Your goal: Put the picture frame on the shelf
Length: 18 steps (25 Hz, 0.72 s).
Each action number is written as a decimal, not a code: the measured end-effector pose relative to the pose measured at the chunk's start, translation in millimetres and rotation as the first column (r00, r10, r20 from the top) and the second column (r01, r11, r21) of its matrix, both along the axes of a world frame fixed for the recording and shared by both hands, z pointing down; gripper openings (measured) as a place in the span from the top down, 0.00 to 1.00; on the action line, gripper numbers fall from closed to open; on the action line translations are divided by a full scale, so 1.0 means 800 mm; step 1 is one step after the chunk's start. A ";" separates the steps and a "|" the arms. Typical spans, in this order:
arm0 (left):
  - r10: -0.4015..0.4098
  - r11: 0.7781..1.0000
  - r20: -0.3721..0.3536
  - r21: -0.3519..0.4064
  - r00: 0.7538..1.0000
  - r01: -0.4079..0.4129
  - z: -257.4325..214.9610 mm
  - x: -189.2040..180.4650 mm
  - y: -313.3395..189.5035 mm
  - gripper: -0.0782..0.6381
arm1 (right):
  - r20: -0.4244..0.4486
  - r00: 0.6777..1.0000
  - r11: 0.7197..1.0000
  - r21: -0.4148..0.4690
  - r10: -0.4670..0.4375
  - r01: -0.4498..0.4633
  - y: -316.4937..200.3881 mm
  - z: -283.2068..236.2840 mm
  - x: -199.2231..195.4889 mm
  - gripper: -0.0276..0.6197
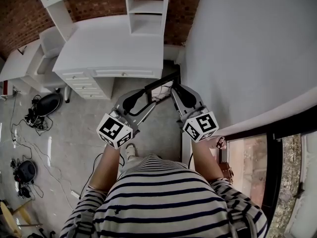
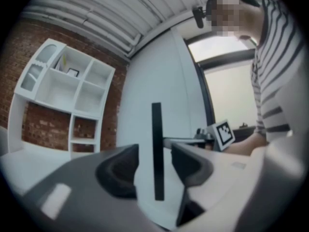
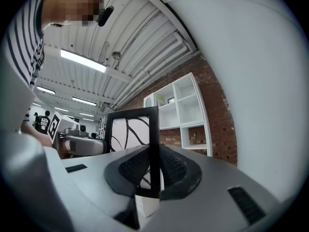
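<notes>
Right gripper view: picture frame upright, right fingers clamping edge; left fingers apart.

The thin black rectangular picture frame, holding a white picture with curved black lines, stood upright in the air. One of its side edges was pressed between the pads of the right gripper. The white wooden shelf with open compartments stood against the red brick wall, well apart from the frame.
</notes>
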<state>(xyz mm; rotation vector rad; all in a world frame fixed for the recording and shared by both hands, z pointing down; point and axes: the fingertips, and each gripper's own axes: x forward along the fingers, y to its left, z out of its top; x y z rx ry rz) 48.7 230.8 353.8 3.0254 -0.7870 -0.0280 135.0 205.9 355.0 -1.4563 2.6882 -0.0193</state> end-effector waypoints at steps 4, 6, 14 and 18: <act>-0.016 0.999 0.000 0.045 1.000 0.016 -0.012 0.005 -0.009 0.65 | -0.008 1.000 1.000 -0.003 -0.025 0.025 0.000 0.001 -0.016 0.86; -0.015 0.998 0.003 0.056 1.000 0.015 -0.015 0.004 -0.012 0.73 | -0.014 0.999 0.999 -0.005 -0.035 0.035 -0.001 0.001 -0.025 0.86; 0.010 0.999 -0.027 0.037 1.000 -0.009 -0.019 -0.029 -0.036 0.83 | -0.012 0.998 0.998 -0.014 -0.054 0.054 -0.030 0.002 -0.062 0.86; 0.015 0.999 -0.040 0.034 0.999 -0.014 -0.021 -0.057 -0.055 0.83 | -0.006 0.997 0.997 -0.006 -0.080 0.080 -0.051 0.001 -0.092 0.86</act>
